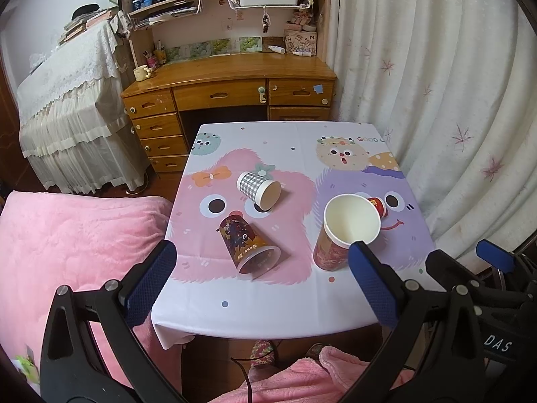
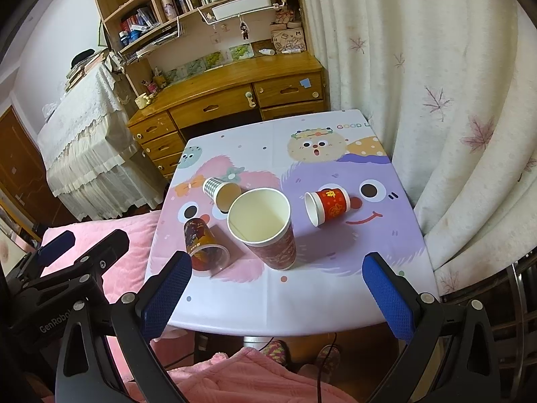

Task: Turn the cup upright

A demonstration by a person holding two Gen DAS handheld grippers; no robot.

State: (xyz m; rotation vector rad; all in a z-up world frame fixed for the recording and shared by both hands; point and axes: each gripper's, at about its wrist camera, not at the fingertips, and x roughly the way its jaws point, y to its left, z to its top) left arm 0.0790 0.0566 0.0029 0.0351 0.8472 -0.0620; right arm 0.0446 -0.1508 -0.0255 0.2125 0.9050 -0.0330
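A tall red patterned cup [image 1: 339, 235] [image 2: 268, 231] stands upright on the cartoon tablecloth [image 1: 268, 302] [image 2: 302, 295]. Three cups lie on their sides: a dark patterned clear cup [image 1: 246, 243] [image 2: 203, 245], a grey checked cup [image 1: 256, 189] [image 2: 220, 189], and a small red cup [image 2: 327, 205], mostly hidden behind the tall cup in the left wrist view [image 1: 377, 205]. My left gripper [image 1: 261, 282] is open and empty, above the table's near edge. My right gripper [image 2: 277, 288] is open and empty, also near that edge.
A wooden desk [image 1: 231, 80] [image 2: 235, 84] with drawers and shelves stands behind the table. White curtains [image 1: 436, 100] [image 2: 436, 100] hang right. A pink blanket [image 1: 74, 241] lies left. A lace-covered piece of furniture [image 1: 67, 107] stands far left.
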